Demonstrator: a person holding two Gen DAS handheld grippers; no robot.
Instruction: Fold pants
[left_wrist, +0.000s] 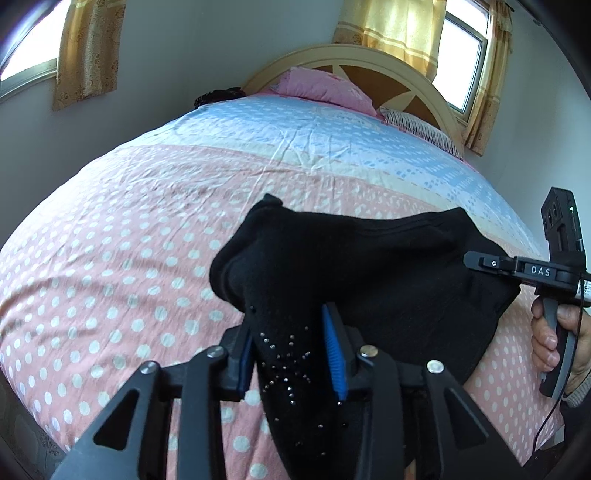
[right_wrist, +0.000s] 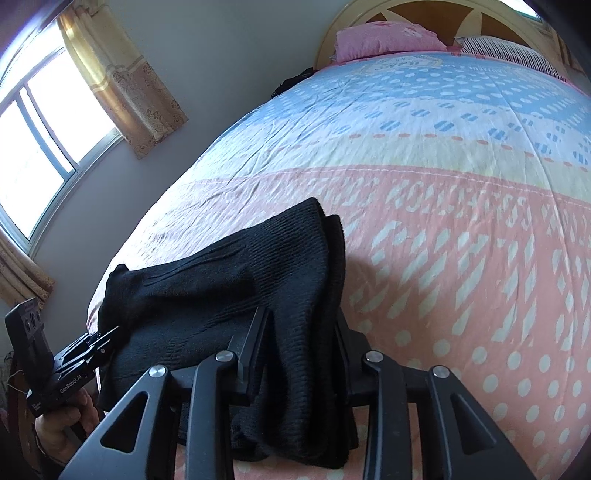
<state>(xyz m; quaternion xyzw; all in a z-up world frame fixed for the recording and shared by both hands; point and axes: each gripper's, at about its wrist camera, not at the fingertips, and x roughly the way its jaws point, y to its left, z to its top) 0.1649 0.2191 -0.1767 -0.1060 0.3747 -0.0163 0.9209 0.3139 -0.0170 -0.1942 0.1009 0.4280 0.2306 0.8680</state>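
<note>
The black pants (left_wrist: 369, 258) lie bunched and doubled over on the pink dotted bedsheet (left_wrist: 129, 240). A part set with small silver studs (left_wrist: 284, 369) runs between the blue pads (left_wrist: 334, 354) of my left gripper (left_wrist: 290, 354); the jaws stand apart, open, and the right pad's face is bare. In the right wrist view a ribbed fold of the pants (right_wrist: 221, 280) hangs between the fingers of my right gripper (right_wrist: 301, 350), which is open and loose around the cloth. Each gripper also shows in the other's view, at the cloth's edge: right gripper (left_wrist: 471, 258), left gripper (right_wrist: 107, 336).
A pink pillow (left_wrist: 321, 88) and a striped pillow (left_wrist: 421, 129) rest against the curved headboard (left_wrist: 424, 88) at the far end. The sheet turns blue (right_wrist: 424, 92) toward the pillows. Windows with yellow curtains (left_wrist: 88, 48) flank the bed. A hand (left_wrist: 554, 339) holds the right gripper's handle.
</note>
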